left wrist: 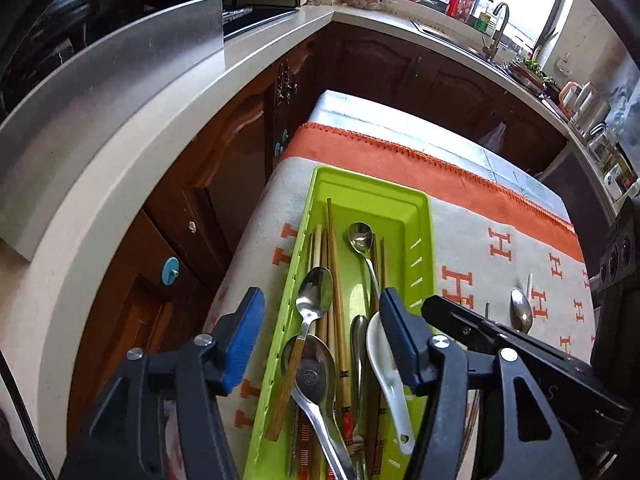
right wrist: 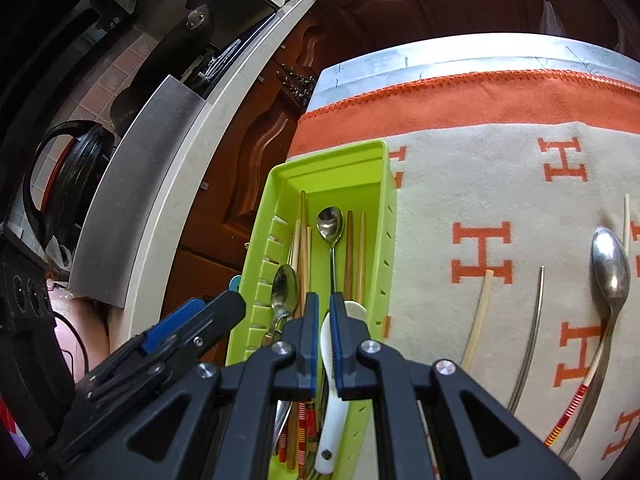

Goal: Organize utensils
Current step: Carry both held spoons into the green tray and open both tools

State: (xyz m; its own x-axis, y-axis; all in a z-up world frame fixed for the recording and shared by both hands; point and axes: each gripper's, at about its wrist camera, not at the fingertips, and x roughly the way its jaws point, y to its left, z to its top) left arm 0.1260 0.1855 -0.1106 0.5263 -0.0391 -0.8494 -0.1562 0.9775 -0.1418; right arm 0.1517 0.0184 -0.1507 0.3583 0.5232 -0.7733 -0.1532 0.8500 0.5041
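A lime-green utensil tray (left wrist: pixel 416 216) lies lengthwise on a grey cloth (left wrist: pixel 472 240) patterned with orange letters and edged with an orange band, running from the lower centre of the left wrist view up toward mid-frame. The tray holds a mixed load: wooden chopsticks (left wrist: pixel 334 264), a long-handled steel spoon (left wrist: pixel 360 236) near its far end, a second steel spoon (left wrist: pixel 314 292) at mid-length, a large steel ladle-type spoon (left wrist: pixel 312 376) toward the near end, and a white ceramic spoon (left wrist: pixel 384 364) along the right-hand wall. The left gripper (left wrist: pixel 320 312) hangs over the tray with its jaws well apart, blue pads facing each other across the load, and nothing is pinched between them. In the right wrist view, the right gripper (right wrist: pixel 324 320) sits at lower centre with its jaws drawn nearly together; the white ceramic spoon shows in the narrow gap below the tips (whether the pads actually press on it cannot be told). Outside the tray, at the right of that view, three items lie loose on the cloth: a pale single chopstick (right wrist: pixel 478 316), a thin metal chopstick (right wrist: pixel 532 328), and a steel spoon (right wrist: pixel 610 264) with a striped-ended chopstick (right wrist: pixel 576 404) beside its handle. A pale countertop (left wrist: pixel 120 184) over brown cabinet doors (left wrist: pixel 224 184) curves along the left of the left wrist view.
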